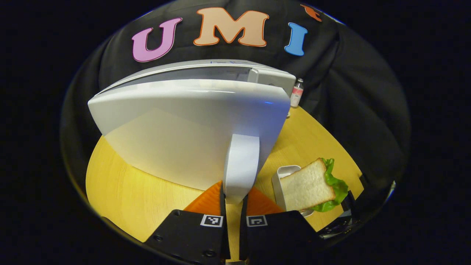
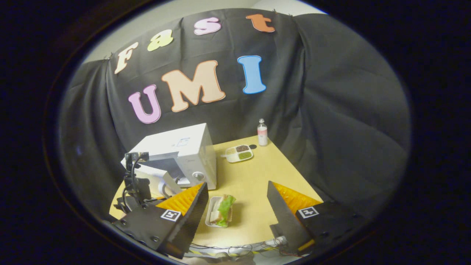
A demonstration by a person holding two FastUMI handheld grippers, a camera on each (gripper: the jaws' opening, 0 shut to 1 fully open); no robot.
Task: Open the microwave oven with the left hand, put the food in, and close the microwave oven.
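left hand-held gripper [image 1: 234, 198] clamping door handle [image 1: 241, 165]

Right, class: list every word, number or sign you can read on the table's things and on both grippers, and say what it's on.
No text is readable.
Bottle: label print, too blurred to read.
Microwave: small blue mark on top, too small to read.
Left gripper, closed on the door handle: square coded tags, patterns, no words.
Right gripper: same kind of tag, no words.
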